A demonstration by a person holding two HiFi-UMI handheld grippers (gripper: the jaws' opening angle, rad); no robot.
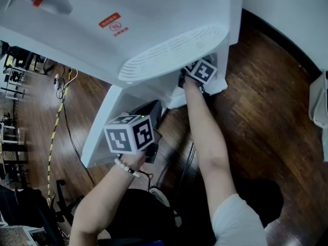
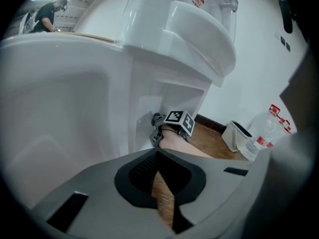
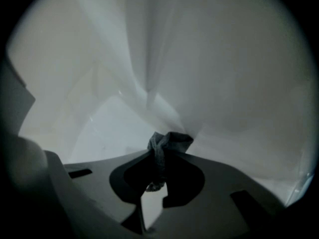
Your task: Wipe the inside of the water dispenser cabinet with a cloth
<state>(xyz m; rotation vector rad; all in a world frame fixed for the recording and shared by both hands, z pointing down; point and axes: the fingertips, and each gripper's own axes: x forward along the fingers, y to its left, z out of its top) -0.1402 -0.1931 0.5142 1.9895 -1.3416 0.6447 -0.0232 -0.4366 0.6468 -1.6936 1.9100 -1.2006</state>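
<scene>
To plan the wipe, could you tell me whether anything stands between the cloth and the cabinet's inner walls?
Nothing visible does. The crumpled grey cloth, clamped in the right tool, faces the bare white plastic inner walls of the cabinet directly.

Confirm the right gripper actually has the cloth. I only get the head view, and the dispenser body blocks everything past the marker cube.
Observer: Yes. The right gripper is shut on a dark grey cloth, bunched just ahead of it.
Operator: Is it inside the cabinet?
Observer: Yes. White cabinet walls fill the right gripper view. The cloth is up by the corner where they meet; I can't confirm contact.
Operator: Left gripper holding anything?
Observer: No. The left gripper has its jaws together on nothing. It is outside the cabinet, pointing at the right forearm.
</scene>
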